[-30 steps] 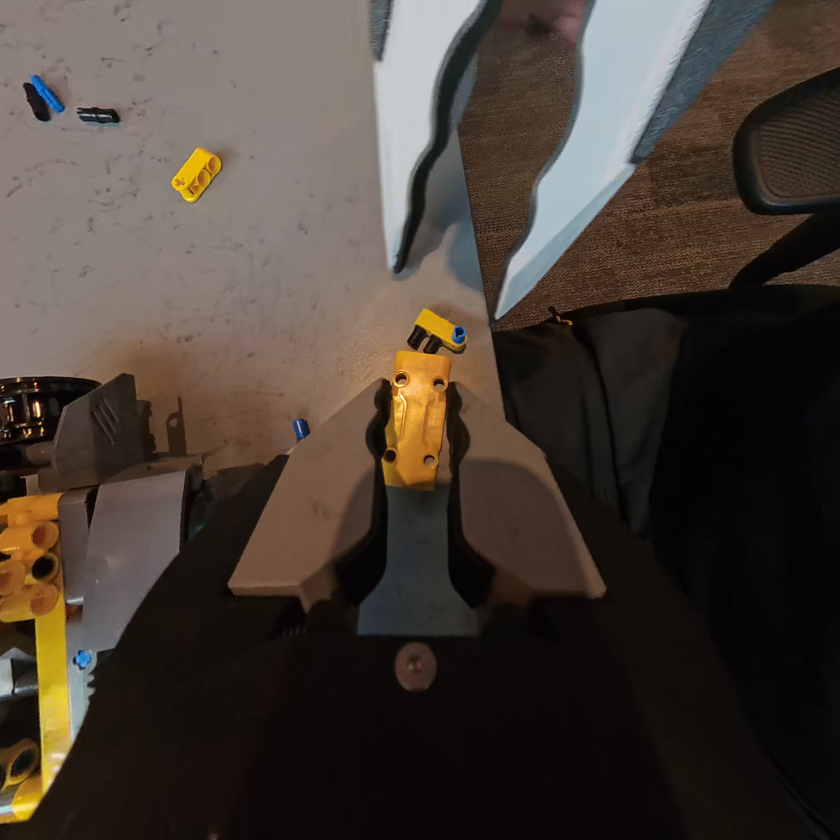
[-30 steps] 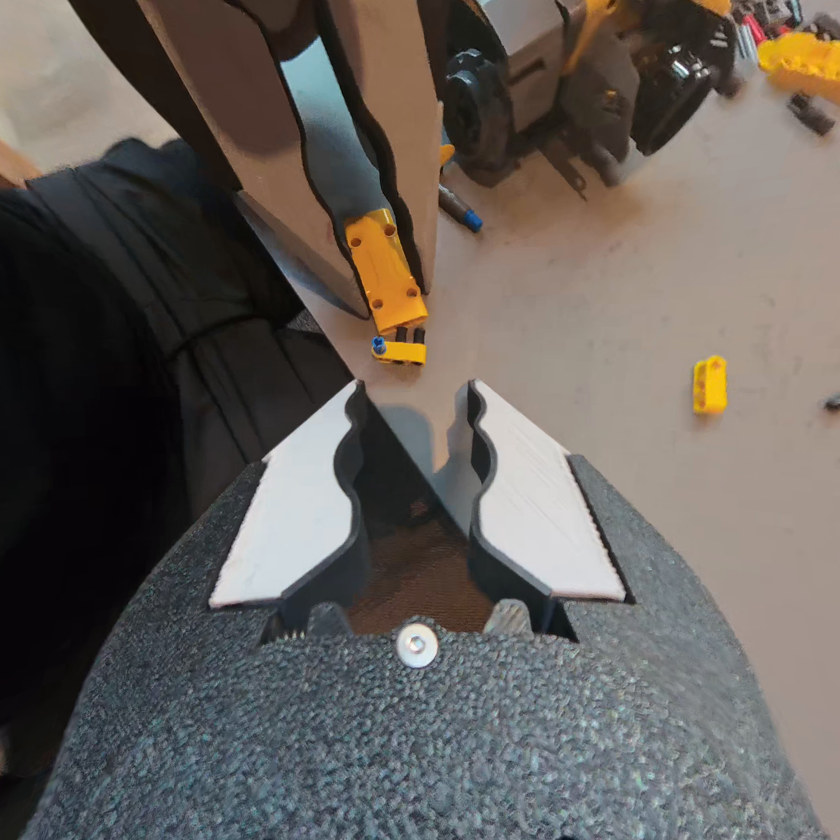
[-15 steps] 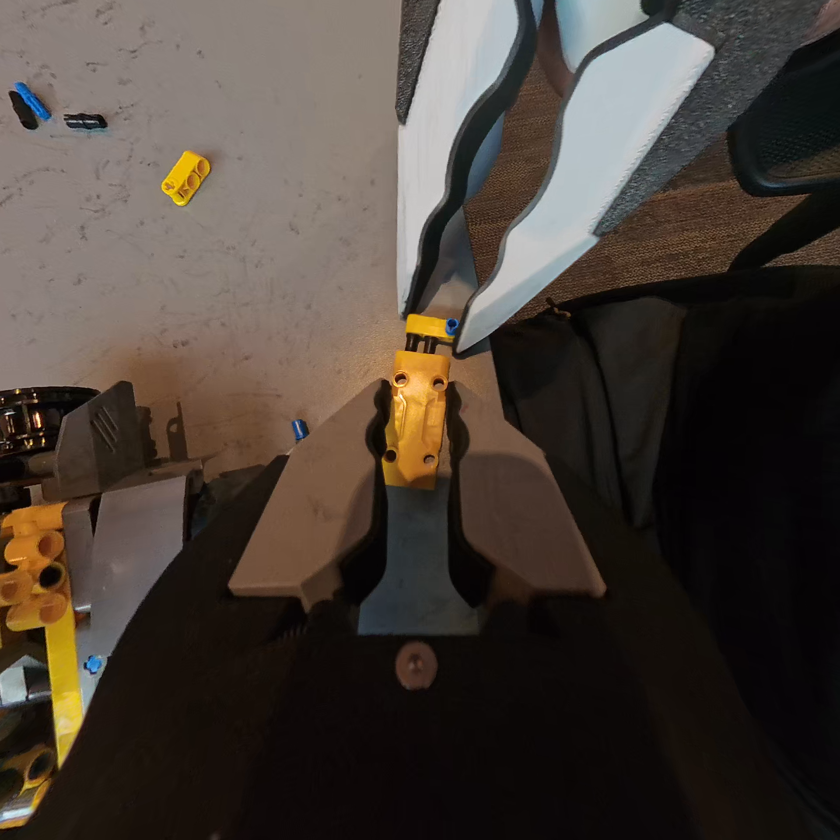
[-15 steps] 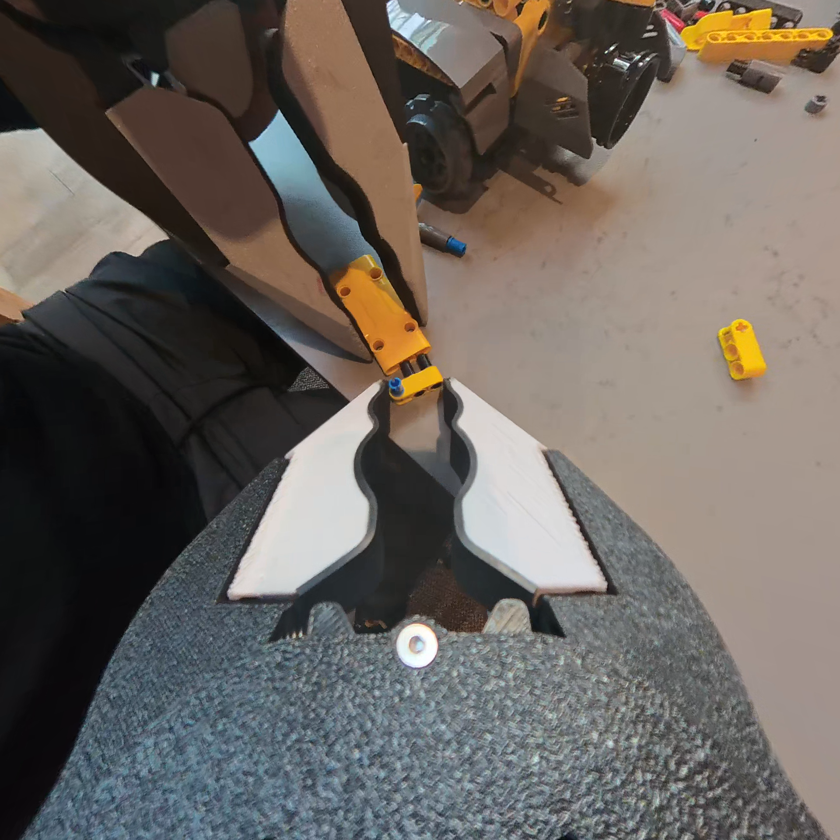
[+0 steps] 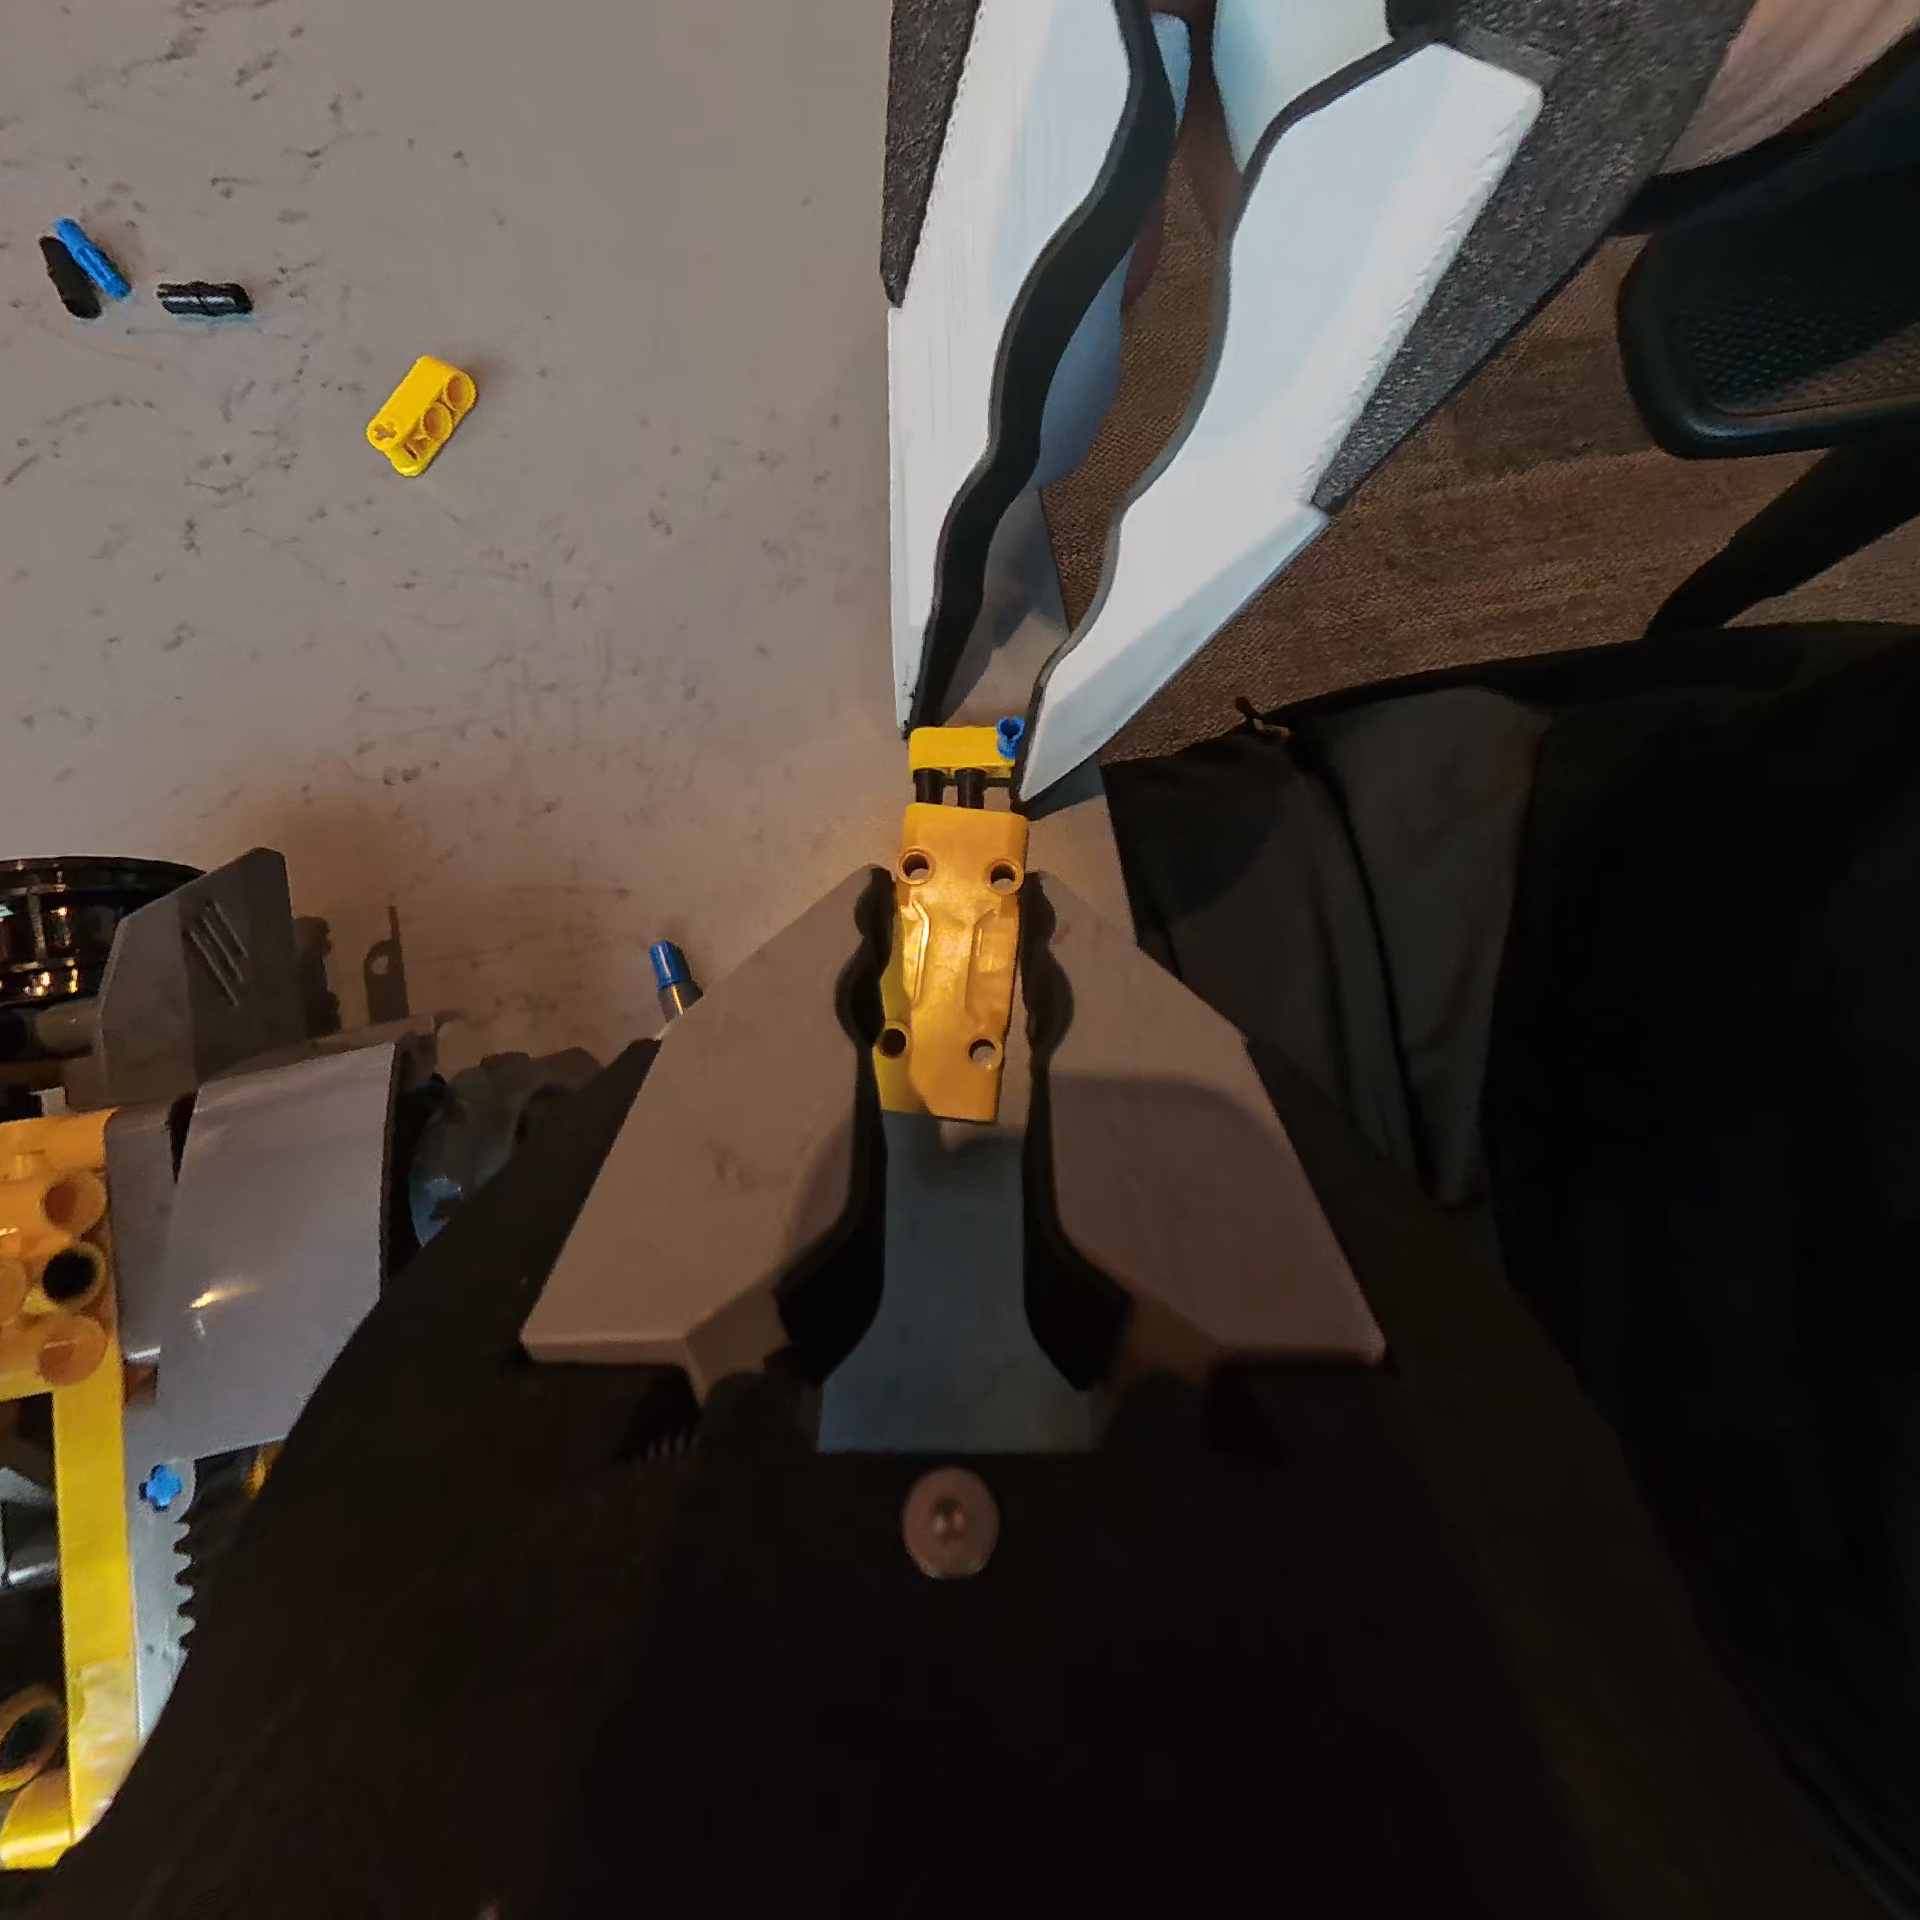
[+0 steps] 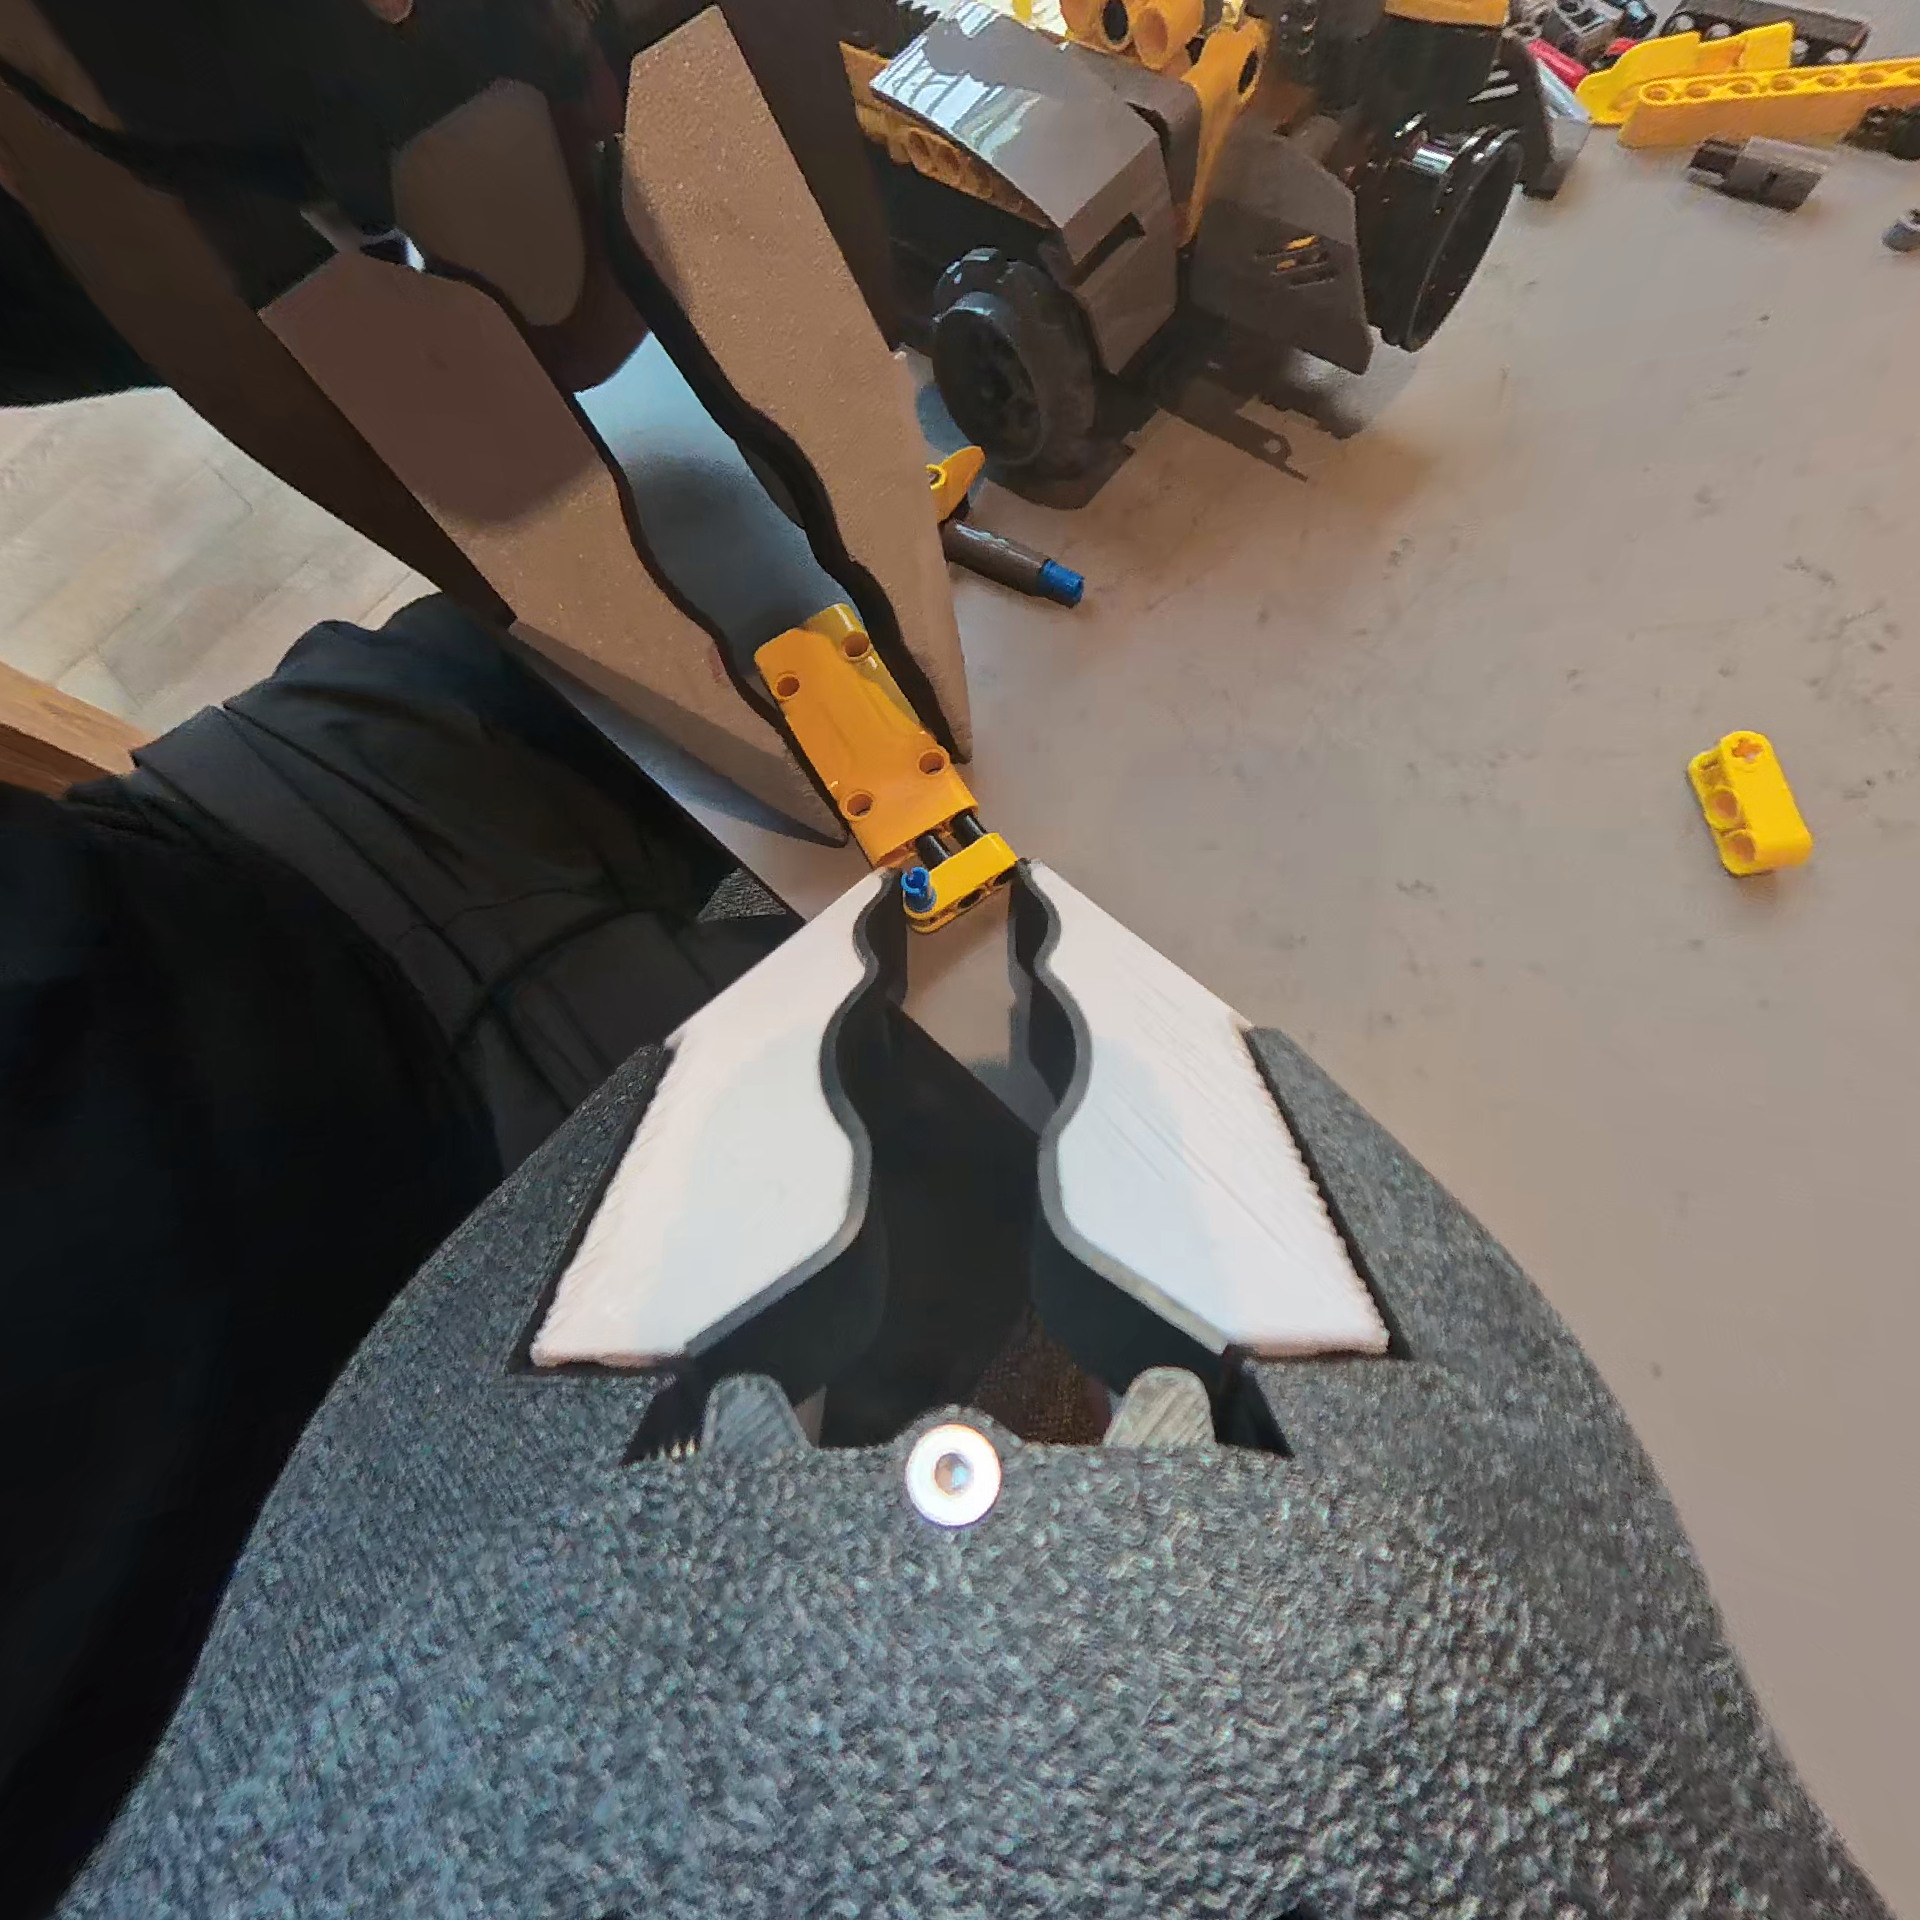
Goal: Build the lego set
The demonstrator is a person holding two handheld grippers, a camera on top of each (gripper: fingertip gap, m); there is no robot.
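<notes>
My left gripper (image 5: 958, 894), with grey fingers, is shut on an orange-yellow panel piece (image 5: 951, 977) and holds it just above the table's near edge. My right gripper (image 6: 954, 881), with white fingers, is shut by its tips on a small yellow connector (image 6: 966, 878) that has two black pins and a blue pin. The connector (image 5: 961, 750) sits at the panel's front end, its black pins pointing into the panel (image 6: 862, 738). The two grippers face each other tip to tip. The left gripper (image 6: 894, 790) also shows in the right wrist view.
A yellow and grey toy vehicle (image 6: 1143, 208) with black wheels stands behind the left gripper. A loose yellow connector (image 5: 421, 416), black and blue pins (image 5: 203, 298) and a blue-tipped axle (image 6: 1008, 561) lie on the grey table. Yellow beams (image 6: 1766, 94) lie far right. A chair (image 5: 1766, 343) stands beyond the table edge. Both grippers' tips are close together, under 4 cm apart. It is some 4 centimeters from my left tips to the blue-tipped axle (image 6: 1008, 561).
My right gripper was open and back from the connector; it has moved in and closed its tips on it. The connector now lines up straight with the panel's end. The left gripper held still.
</notes>
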